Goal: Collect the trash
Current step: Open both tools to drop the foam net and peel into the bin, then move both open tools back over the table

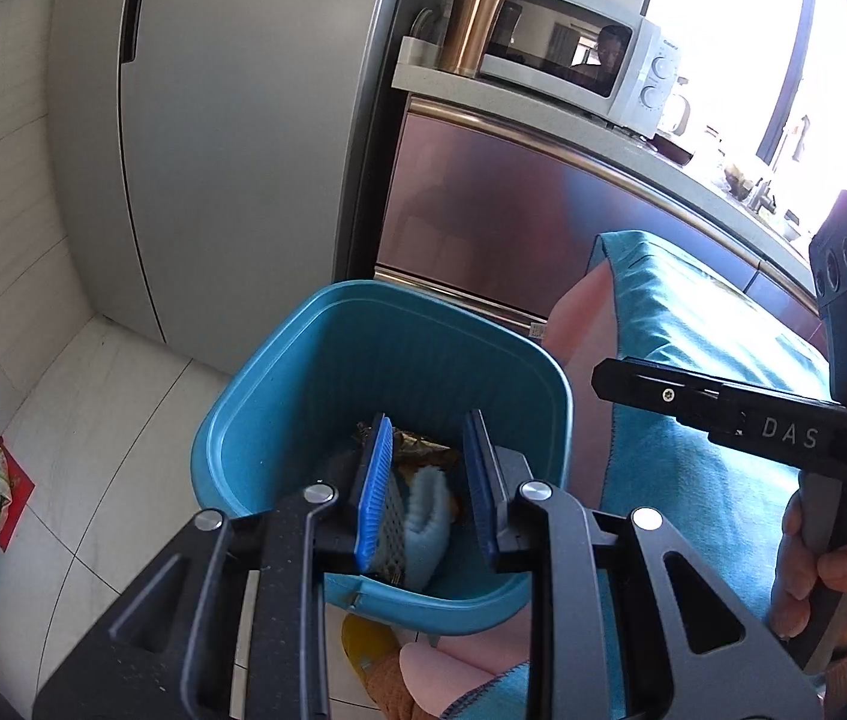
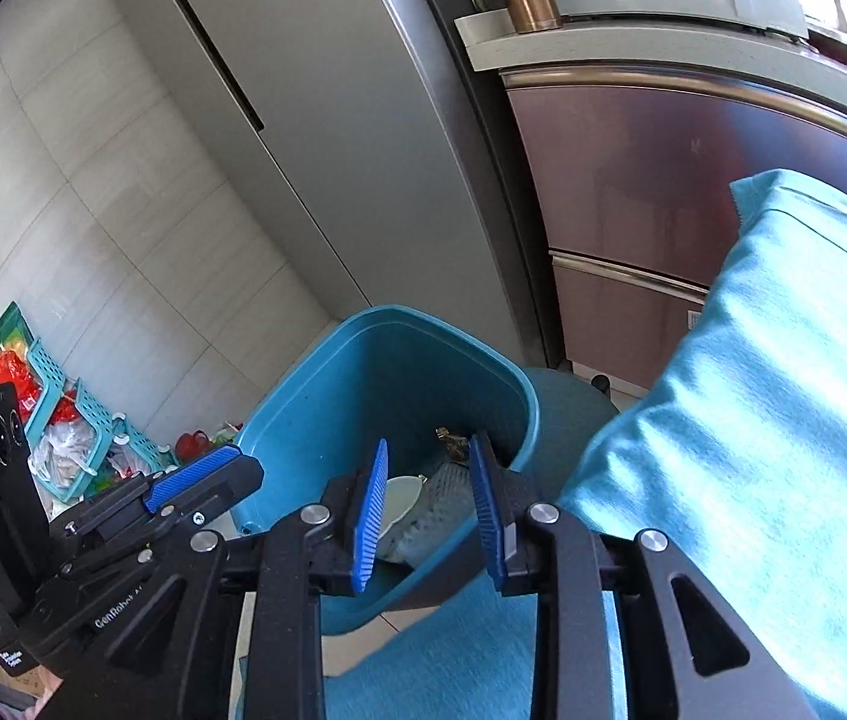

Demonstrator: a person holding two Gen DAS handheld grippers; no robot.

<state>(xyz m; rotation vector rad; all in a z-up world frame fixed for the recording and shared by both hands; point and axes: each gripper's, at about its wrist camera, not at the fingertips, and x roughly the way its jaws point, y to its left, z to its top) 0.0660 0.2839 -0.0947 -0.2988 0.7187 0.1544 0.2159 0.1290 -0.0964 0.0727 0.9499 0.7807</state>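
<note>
Left gripper [image 1: 429,468]: lower centre of the left wrist view, poised over the mouth of the bin — jaws spread wide, nothing between the blue pads. In the right wrist view it shows at lower left [image 2: 195,480], tilted, beside the bin's rim.

Right gripper [image 2: 429,498]: lower centre of its own view, above the near side of the bin — jaws parted wide, holding nothing. In the left wrist view its black body comes in from the right edge [image 1: 741,414], held by a hand [image 1: 831,570] at lower right.

Trash bin [image 1: 279,396]: teal plastic, rounded-square mouth, standing on the pale tiled floor in the centre of both views [image 2: 315,420], just beside the teal cloth.

Trash [image 1: 423,504]: lies at the bottom of the bin — a pale blue foam-like piece, a white mesh piece and brownish crumpled scraps behind them. In the right wrist view [image 2: 447,498] a whitish rounded item sits next to the mesh.

Teal cloth [image 1: 711,360]: drapes a raised surface on the right side of both views [image 2: 753,390].

Fridge [image 1: 231,120]: grey, upper left to centre.

Microwave [image 1: 579,54]: white, on the counter at upper right, with a copper tumbler [image 1: 474,18] beside it.

Floor clutter [image 2: 63,420]: teal perforated baskets and plastic bags, left edge, well apart from the bin.
</note>
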